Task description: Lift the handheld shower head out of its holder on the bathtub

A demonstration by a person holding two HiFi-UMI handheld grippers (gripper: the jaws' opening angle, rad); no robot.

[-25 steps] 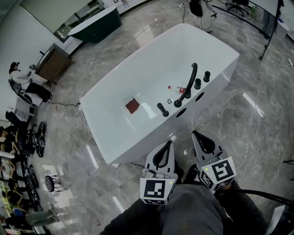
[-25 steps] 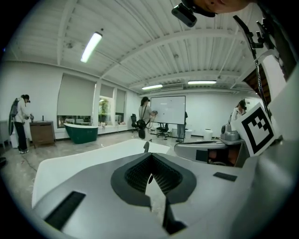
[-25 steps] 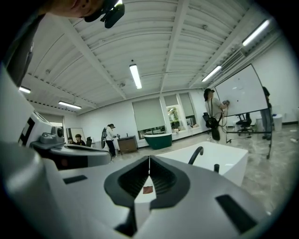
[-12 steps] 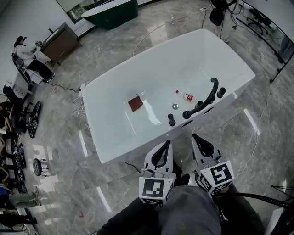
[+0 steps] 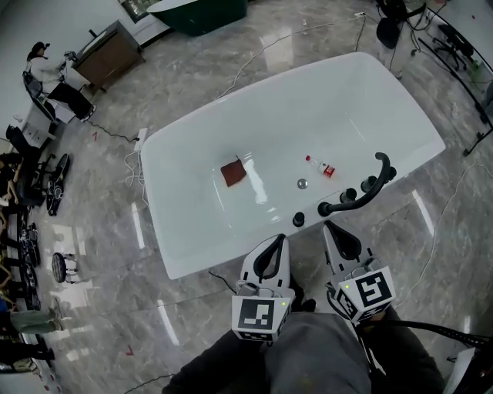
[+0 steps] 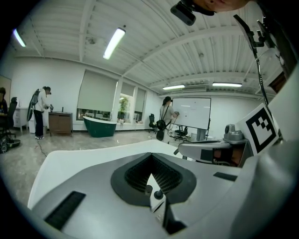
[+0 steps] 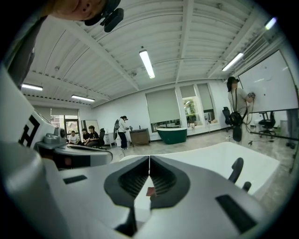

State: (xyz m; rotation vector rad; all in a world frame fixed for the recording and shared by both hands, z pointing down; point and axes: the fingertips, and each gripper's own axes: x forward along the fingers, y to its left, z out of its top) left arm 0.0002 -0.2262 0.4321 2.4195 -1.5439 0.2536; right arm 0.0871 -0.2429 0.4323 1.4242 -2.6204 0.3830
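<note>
The black handheld shower head [image 5: 362, 188] lies in its holder on the near rim of the white bathtub [image 5: 192, 238], between black knobs [image 5: 298, 219]. It also shows at the right of the right gripper view as a curved black handle [image 7: 236, 168]. Both grippers hang side by side just short of that rim, pointing at it. My left gripper [image 5: 279, 240] [image 6: 150, 156] is shut and holds nothing. A little below the shower head's near end, my right gripper [image 5: 330, 228] [image 7: 149, 158] is shut too, its fingers empty and apart from the fitting.
Inside the tub lie a red cloth [image 5: 233, 171], a small bottle [image 5: 320, 166] and the drain [image 5: 302, 184]. A cable [image 5: 131, 142] runs across the marble floor at the tub's left end. Seated people and chairs [image 5: 31, 192] line the far left, with a wooden cabinet [image 5: 108, 54] and a green tub [image 5: 196, 11] behind.
The view has swung around the tub, and the shower head and knobs now sit lower right, close ahead of the right gripper. Both grippers stay shut and side by side.
</note>
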